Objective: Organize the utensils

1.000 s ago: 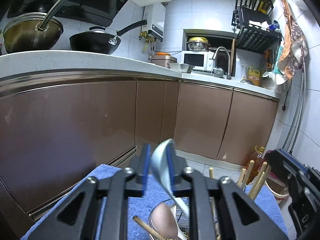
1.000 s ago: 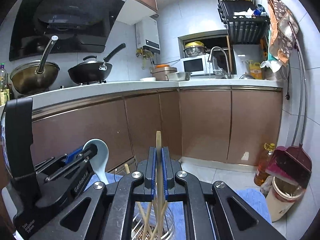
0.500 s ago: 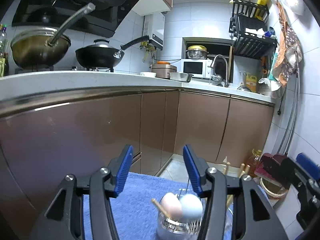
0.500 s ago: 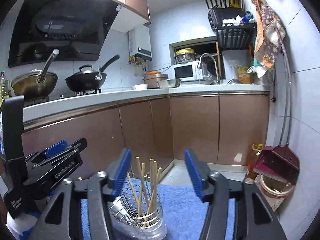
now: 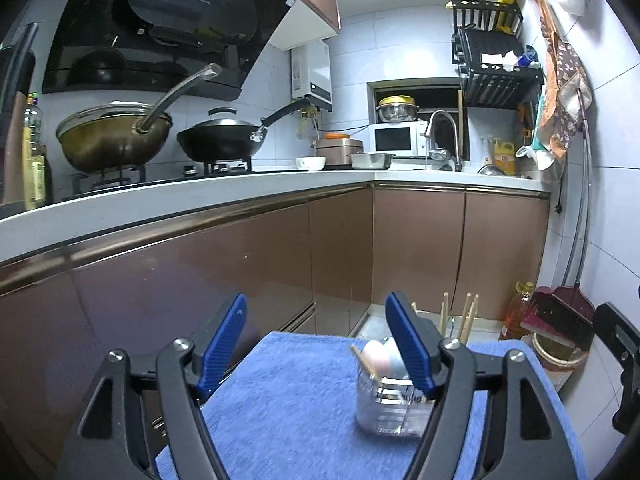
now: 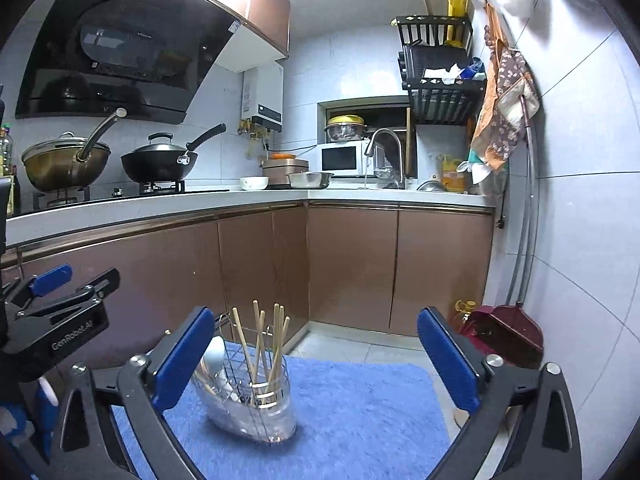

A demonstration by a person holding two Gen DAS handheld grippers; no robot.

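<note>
Both pairs of jaws are opening with nothing between them, the right gripper [image 6: 316, 360] wider than the left gripper [image 5: 316, 344]; the utensil holder [image 6: 256, 404] stands on the blue mat [image 6: 360, 408], holding chopsticks [image 6: 264, 340] and spoons [image 5: 382, 356]; a good finish, I judge, means backing away level, clear of the chopstick tips; the left finger hides part of the holder, and its base is blurred.

A home kitchen: woks [image 5: 224, 145] on a stove, range hood [image 6: 116, 48], microwave [image 6: 344, 159].
</note>
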